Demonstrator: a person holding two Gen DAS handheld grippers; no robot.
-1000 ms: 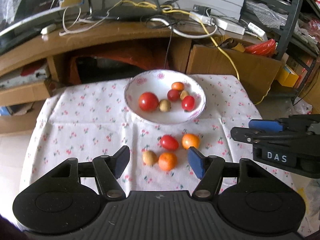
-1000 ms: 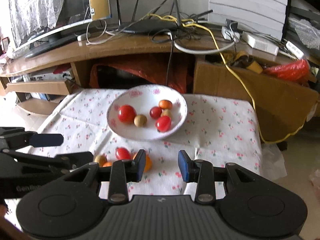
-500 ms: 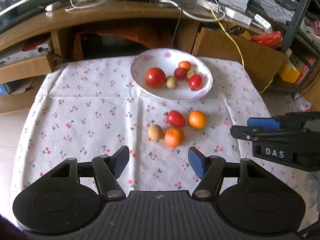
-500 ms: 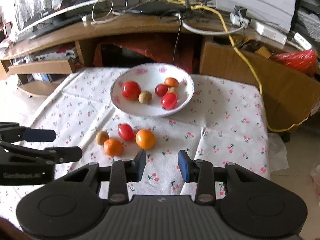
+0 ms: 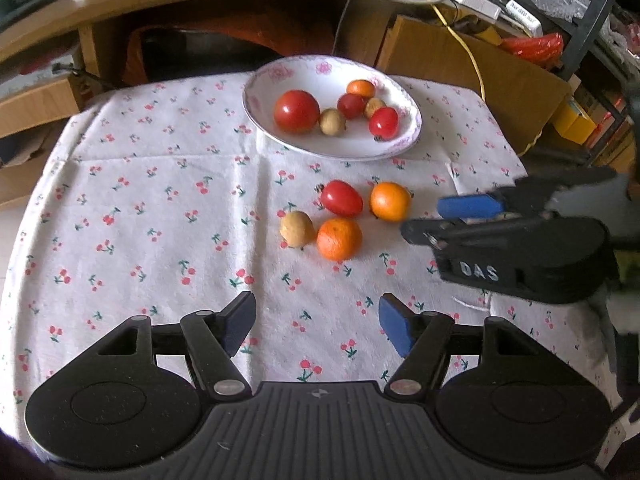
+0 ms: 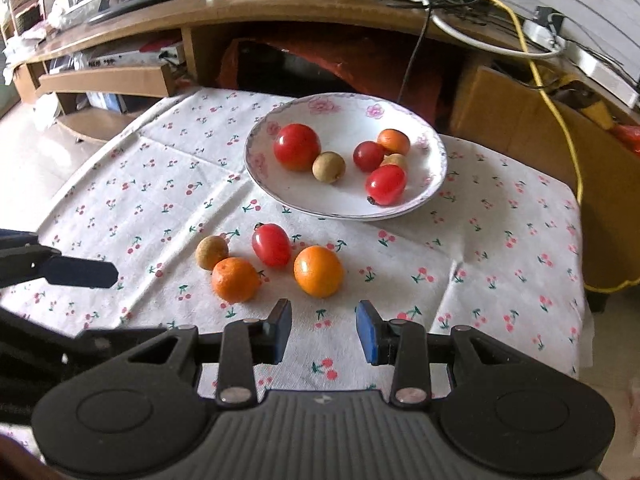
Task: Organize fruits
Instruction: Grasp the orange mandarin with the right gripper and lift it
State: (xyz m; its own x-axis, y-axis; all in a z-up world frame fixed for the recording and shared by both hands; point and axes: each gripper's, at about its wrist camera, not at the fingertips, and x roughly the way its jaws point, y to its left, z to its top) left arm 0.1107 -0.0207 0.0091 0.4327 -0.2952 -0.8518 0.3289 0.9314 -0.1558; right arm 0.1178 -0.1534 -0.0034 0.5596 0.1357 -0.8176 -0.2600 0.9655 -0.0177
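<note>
A white flowered bowl [image 5: 280,136] [image 6: 348,116] holds several fruits, among them a big red tomato [image 5: 296,111] [image 6: 297,147]. On the cherry-print cloth in front of it lie two oranges [image 5: 339,239] [image 5: 389,201] [image 6: 235,279] [image 6: 319,271], a red cherry tomato [image 5: 341,198] [image 6: 271,244] and a tan longan [image 5: 297,229] [image 6: 211,252]. My left gripper [image 5: 317,322] is open and empty, above the cloth short of the loose fruits. My right gripper [image 6: 323,331] is open and empty, just short of the right orange; it also shows at right in the left wrist view [image 5: 460,216].
A wooden desk [image 6: 320,12] with cables and a monitor stands behind the table. A cardboard box [image 5: 472,64] and a yellow cable [image 6: 560,120] lie at the back right. The cloth's edges [image 6: 582,280] drop off at left and right.
Both grippers have risen and tilted down, so the cloth and loose fruits sit higher in view. The right gripper has moved in toward the loose fruits. Jaws stay open.
</note>
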